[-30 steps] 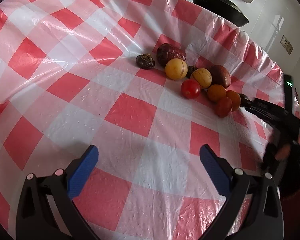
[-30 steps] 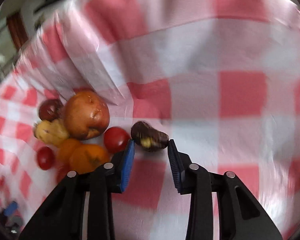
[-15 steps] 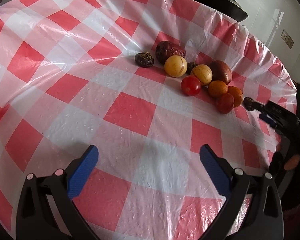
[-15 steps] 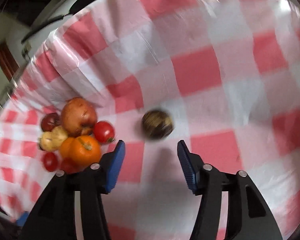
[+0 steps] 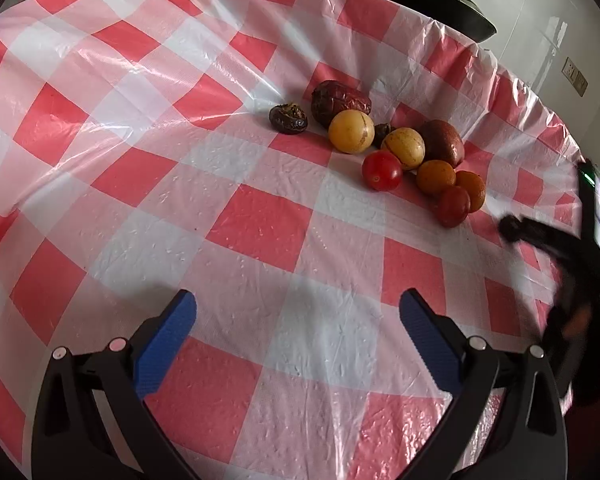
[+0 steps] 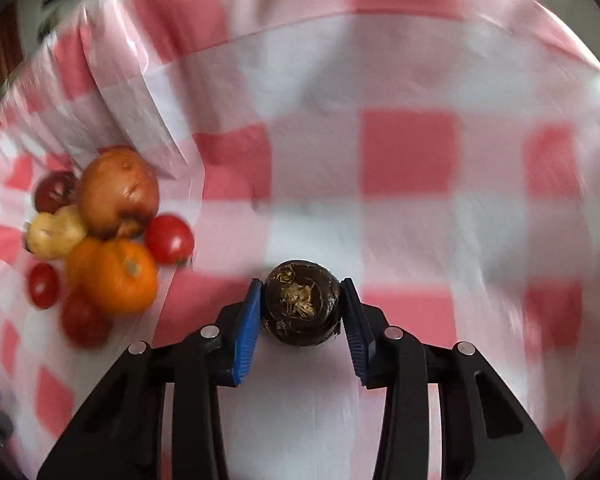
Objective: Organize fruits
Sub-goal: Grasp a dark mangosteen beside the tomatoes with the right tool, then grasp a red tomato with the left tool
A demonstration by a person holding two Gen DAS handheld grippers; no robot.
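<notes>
Surface: red-and-white checked tablecloth (image 5: 260,232), wrinkled plastic.
Change: half a second ago the dark round fruit (image 6: 301,303) lay free ahead of your right gripper (image 6: 301,312); now its jaws are closing on it, pads touching both sides.
Left gripper (image 5: 298,336): wide apart, empty.
Meaning: fruit secured, apart from the fruit cluster (image 6: 100,236).

Low in the frame the right gripper (image 6: 301,312) is closing its blue pads on a dark, wrinkled round fruit (image 6: 301,304), seemingly touching both sides. At the left edge sits a blurred fruit pile (image 6: 100,240) on the red-and-white checked tablecloth (image 6: 408,152).
</notes>
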